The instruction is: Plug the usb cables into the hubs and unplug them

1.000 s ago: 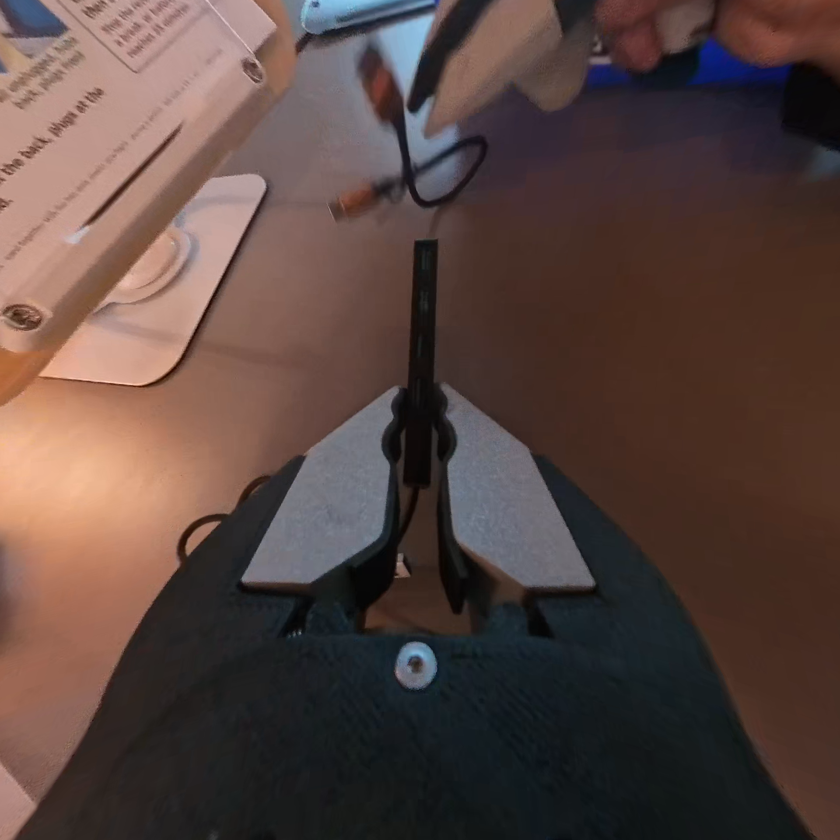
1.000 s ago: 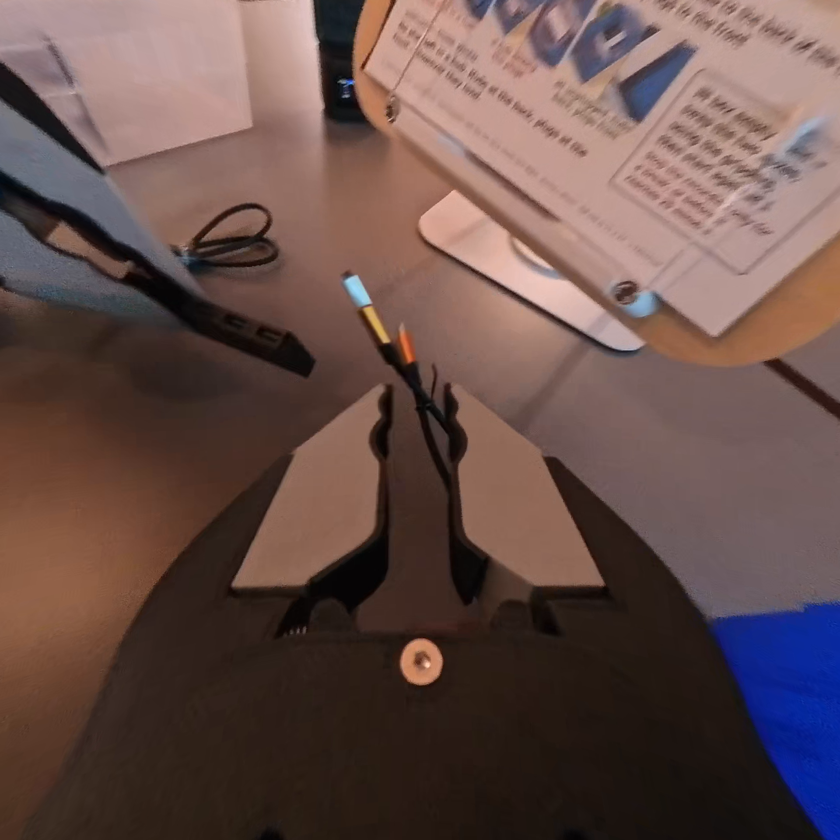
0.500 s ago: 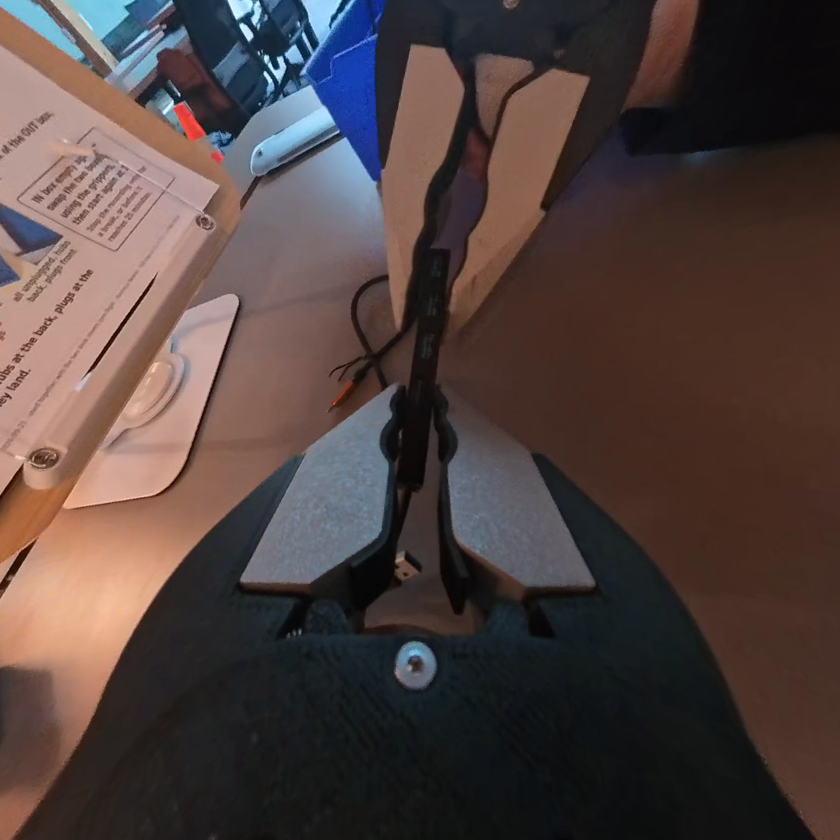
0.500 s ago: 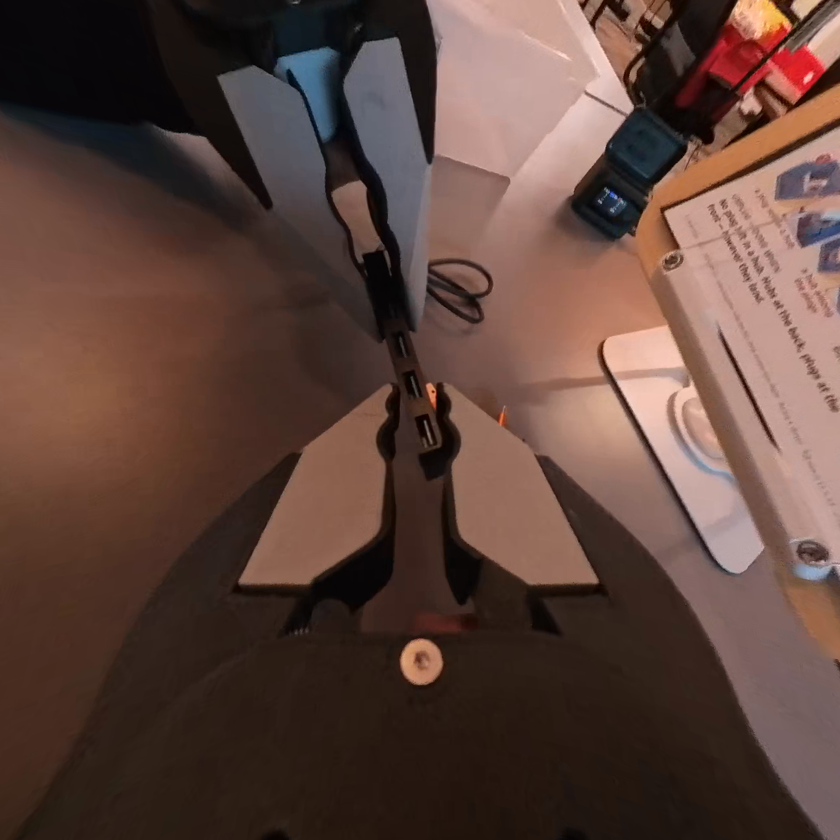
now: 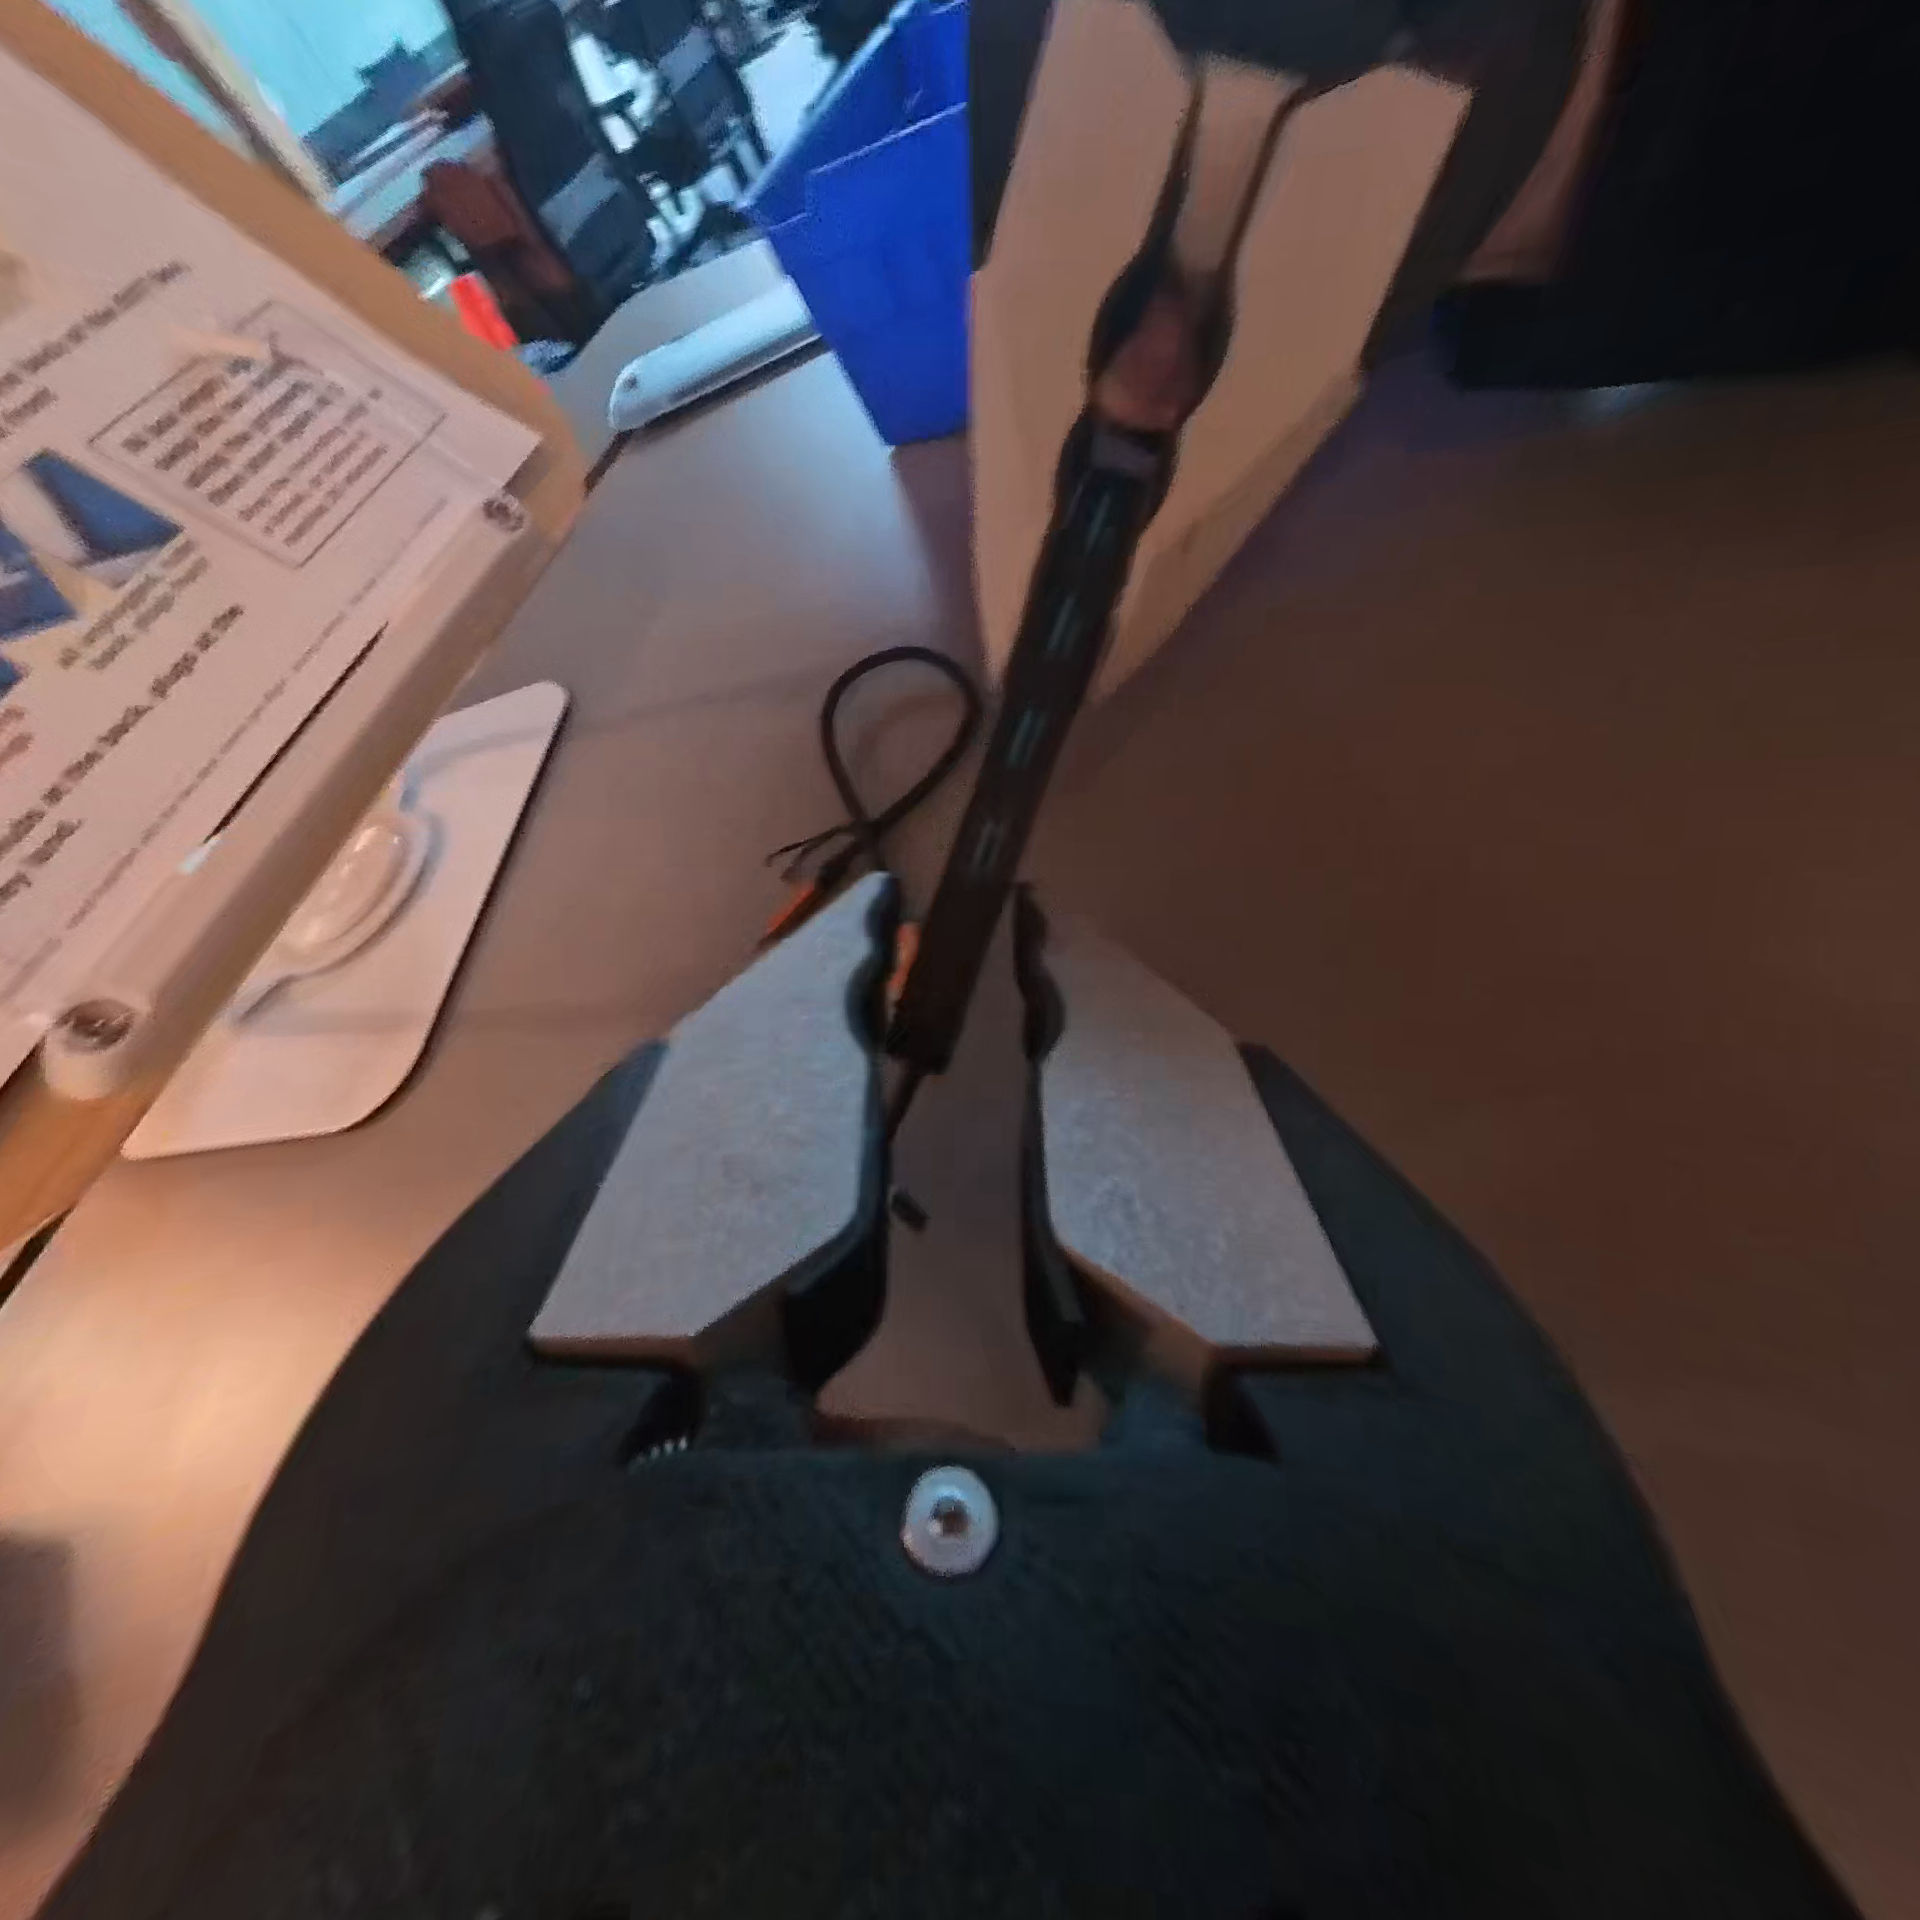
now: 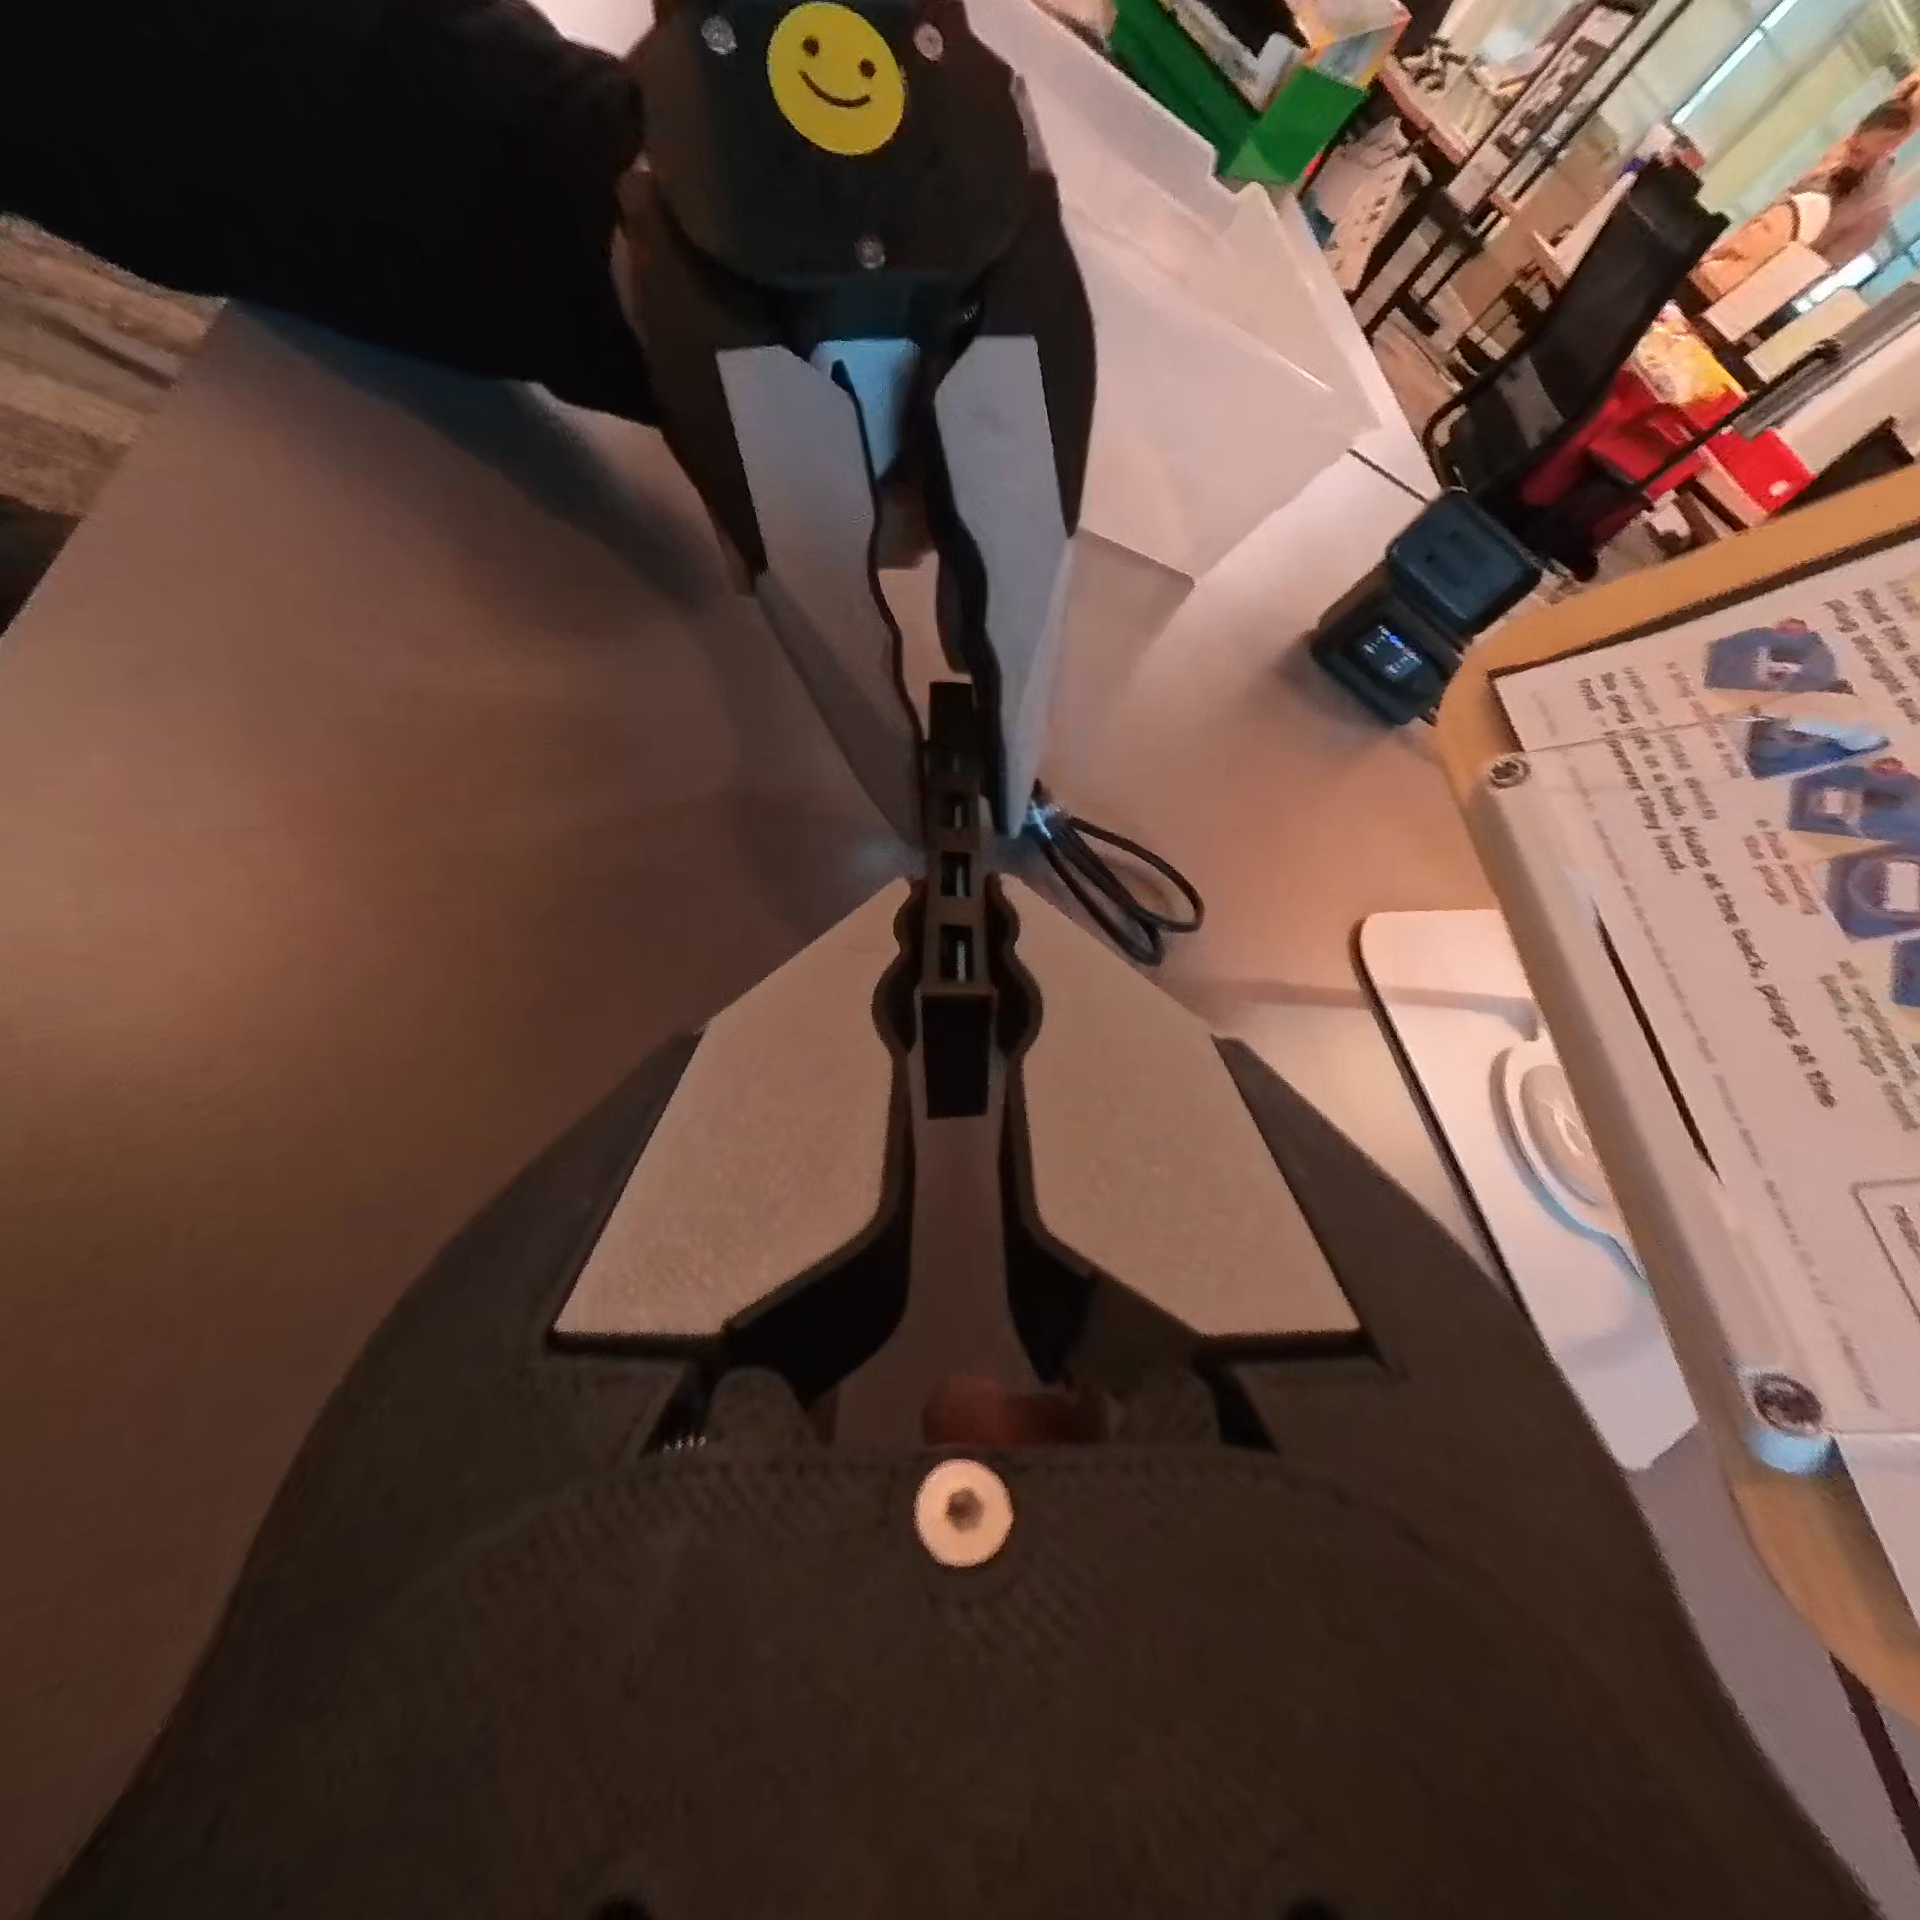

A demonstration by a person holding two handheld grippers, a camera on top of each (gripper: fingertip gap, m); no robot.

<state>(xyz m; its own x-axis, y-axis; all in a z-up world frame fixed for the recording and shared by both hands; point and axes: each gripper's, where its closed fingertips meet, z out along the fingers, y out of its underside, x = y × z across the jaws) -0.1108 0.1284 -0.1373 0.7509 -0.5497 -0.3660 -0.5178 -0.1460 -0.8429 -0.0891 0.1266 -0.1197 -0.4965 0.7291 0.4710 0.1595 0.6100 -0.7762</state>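
A slim black USB hub (image 5: 1023,727) hangs in the air between my two grippers, which face each other tip to tip. My right gripper (image 6: 956,914) is shut on one end of the hub (image 6: 956,1029), which lies straight along its fingers. My left gripper (image 5: 956,904) has its jaws slightly apart. The hub's other end sits tilted and loose between them, with its thin lead hanging down. A black USB cable (image 5: 894,727) with an orange plug (image 5: 800,909) lies on the brown table just beyond my left fingertips. The left gripper also shows in the right wrist view (image 6: 954,831), and the right gripper in the left wrist view (image 5: 1049,675).
An instruction board (image 5: 260,623) on a white stand base (image 5: 343,935) leans in at the left, and it shows at the right in the right wrist view (image 6: 1714,987). A blue bin (image 5: 883,291) stands behind. A coiled black cable (image 6: 1132,904), a dark device (image 6: 1423,623) and white sheets (image 6: 1195,364) lie farther back. The grippers are tip to tip, or close to it.
My right gripper dropped the USB cable on the table, swung to face the left one and closed on the hub's free end. My left jaws have widened and the hub now tilts between them.
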